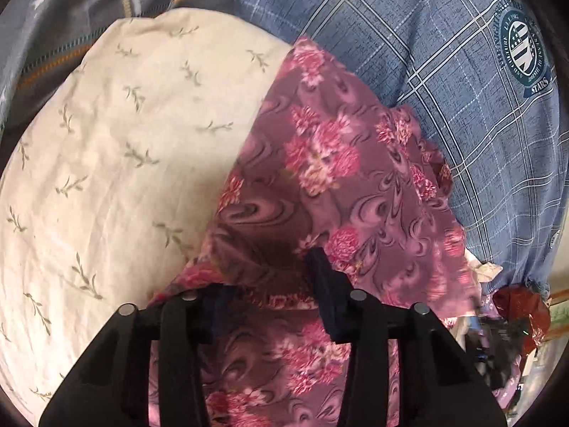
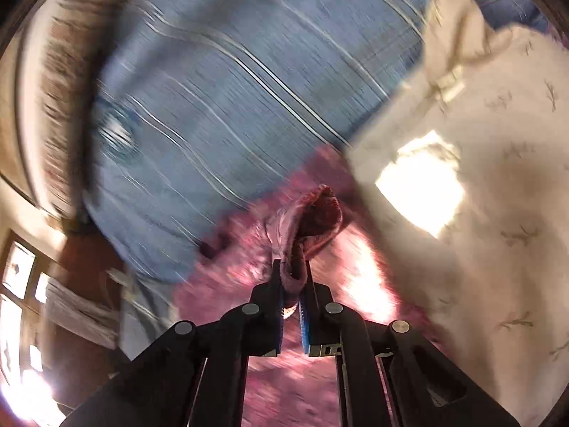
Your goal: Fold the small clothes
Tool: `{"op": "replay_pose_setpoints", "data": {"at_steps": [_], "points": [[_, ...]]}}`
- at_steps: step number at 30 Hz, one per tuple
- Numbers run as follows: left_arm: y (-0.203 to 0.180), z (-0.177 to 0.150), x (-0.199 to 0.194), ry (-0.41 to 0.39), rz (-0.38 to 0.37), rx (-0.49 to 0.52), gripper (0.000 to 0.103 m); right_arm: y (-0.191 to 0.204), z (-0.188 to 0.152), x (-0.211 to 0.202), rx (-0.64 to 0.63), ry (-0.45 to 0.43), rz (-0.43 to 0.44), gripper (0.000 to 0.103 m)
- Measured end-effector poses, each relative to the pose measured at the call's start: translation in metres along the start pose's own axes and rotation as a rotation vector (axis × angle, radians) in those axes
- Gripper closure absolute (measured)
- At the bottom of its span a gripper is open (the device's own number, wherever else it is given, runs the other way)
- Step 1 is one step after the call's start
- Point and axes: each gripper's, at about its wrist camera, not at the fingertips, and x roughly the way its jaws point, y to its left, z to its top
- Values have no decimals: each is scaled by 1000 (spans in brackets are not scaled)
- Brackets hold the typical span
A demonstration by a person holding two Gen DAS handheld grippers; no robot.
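A small purple garment (image 1: 341, 185) with pink flowers lies across a cream sheet and a blue plaid cover. My left gripper (image 1: 266, 277) is low over its near edge with the jaws apart. The right finger (image 1: 320, 277) rests on top of the cloth, and a fold of the garment covers the left one. Cloth fills the gap, but I see no pad pressing on it. In the blurred right wrist view my right gripper (image 2: 291, 272) is shut on a bunched fold of the floral garment (image 2: 313, 217), which rises from the jaws.
A cream sheet with green sprigs (image 1: 106, 163) spreads to the left, and a blue plaid cover with a round badge (image 1: 462, 89) to the right. Grey striped bedding (image 1: 89, 10) lies behind. Dark clutter (image 1: 505, 327) sits at the lower right edge.
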Motion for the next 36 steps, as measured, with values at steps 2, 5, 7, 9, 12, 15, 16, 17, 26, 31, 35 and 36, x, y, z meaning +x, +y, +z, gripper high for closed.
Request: {"op": "replay_pose_setpoints", "data": {"at_steps": [2,5,7,9,12,15,16,17,26,31,35,36], "points": [[1,-6,-10,17,-7,37,64,-13,-7,11,-9,87,-109,90],[-3,-23,-36,55,-40,160,65,-14,-12,-5,-46,92,-84,85],[-11,-29,-56,40,-60,245,65,-10,-8,-29,-68,36,-57,74],[-20,-22,-76,-20,-53,309,51,-11,7,-60,-57,-92,-51,57],[-36,14,-71,-85,23,340,28,-6,33,-64,-71,-144,-56,36],[-31,48,-35,-34,68,258,28,2,46,-18,-102,-47,-107,37],[-28,53,-26,-14,61,227,28,3,46,-2,-118,-27,-144,39],[-25,57,-13,13,49,195,28,7,44,9,-133,-1,-158,44],[-32,69,31,-47,188,228,28,15,64,35,-216,-72,-206,97],[-25,59,8,-48,84,224,34,7,59,39,-195,-43,-241,88],[-24,29,-28,-70,-53,226,32,25,38,-8,-220,-119,-78,88],[-28,21,-26,-68,-59,238,32,28,29,-8,-237,-89,-53,87]]}}
